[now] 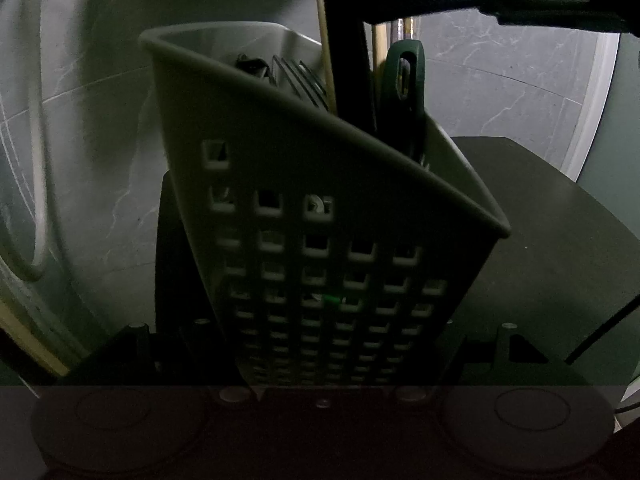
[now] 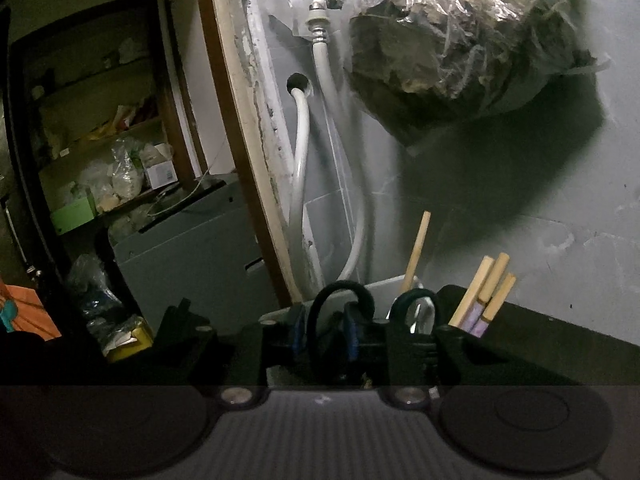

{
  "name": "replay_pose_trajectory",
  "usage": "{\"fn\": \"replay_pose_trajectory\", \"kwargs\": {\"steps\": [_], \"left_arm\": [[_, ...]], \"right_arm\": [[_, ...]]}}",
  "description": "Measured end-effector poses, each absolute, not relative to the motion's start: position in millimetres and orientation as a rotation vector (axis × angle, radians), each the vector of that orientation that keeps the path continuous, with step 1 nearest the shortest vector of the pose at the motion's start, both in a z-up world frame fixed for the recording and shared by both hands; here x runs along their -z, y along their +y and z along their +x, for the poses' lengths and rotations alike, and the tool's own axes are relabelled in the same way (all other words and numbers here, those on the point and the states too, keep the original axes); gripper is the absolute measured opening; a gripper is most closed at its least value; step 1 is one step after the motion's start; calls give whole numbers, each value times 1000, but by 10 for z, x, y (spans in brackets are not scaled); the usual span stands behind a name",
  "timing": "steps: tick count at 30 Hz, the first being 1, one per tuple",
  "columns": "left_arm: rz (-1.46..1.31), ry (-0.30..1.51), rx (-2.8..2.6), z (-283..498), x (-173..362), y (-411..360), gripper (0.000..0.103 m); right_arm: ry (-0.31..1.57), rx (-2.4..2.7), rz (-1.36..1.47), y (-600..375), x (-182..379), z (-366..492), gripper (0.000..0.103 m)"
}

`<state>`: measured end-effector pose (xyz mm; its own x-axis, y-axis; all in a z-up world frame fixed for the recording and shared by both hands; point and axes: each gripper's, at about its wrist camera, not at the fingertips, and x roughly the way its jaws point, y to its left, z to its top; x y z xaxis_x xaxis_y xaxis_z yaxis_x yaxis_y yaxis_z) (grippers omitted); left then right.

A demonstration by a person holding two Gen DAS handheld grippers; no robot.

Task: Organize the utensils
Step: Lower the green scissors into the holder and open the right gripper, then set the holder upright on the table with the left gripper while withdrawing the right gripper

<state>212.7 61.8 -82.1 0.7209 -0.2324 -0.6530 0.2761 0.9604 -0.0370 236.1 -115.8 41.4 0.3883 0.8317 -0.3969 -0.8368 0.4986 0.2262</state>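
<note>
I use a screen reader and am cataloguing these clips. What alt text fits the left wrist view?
A pale perforated utensil caddy fills the dim frame, tilted and clamped in the left gripper. Fork tines, a green looped handle and a wooden stick poke from its top, with grey marbled tiles and a dark tabletop behind.

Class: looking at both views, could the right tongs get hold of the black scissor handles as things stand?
Probably yes. The scissor handles stand right between the open right tongs, with nothing in front of them; the wooden sticks stand off to the side.
</note>
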Motion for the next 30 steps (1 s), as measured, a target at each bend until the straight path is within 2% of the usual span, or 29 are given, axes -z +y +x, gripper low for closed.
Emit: {"fn": "replay_pose_trajectory", "kwargs": {"steps": [1, 2, 5, 10, 12, 17, 23, 30], "left_arm": [[64, 712, 281, 2126, 821, 625, 76], [64, 712, 281, 2120, 826, 630, 76], [61, 710, 278, 2100, 834, 644, 76], [60, 708, 272, 2094, 847, 629, 77], [61, 706, 270, 2092, 851, 625, 77], [67, 708, 251, 2093, 853, 578, 78], [72, 716, 214, 2088, 848, 480, 80], [41, 718, 166, 2014, 844, 400, 99]], "right_arm": [[496, -1060, -10, -1174, -424, 2346, 47], [492, -1057, -10, -1202, -434, 2327, 60], [482, -1045, 15, -1347, -460, 2284, 64], [466, -958, 76, -1634, -498, 2244, 77], [458, -917, 103, -1749, -508, 2241, 86], [452, -814, 142, -1978, -490, 2257, 98], [479, -714, 184, -2226, -390, 2273, 102], [545, -659, 232, -2394, -205, 2252, 103]]}}
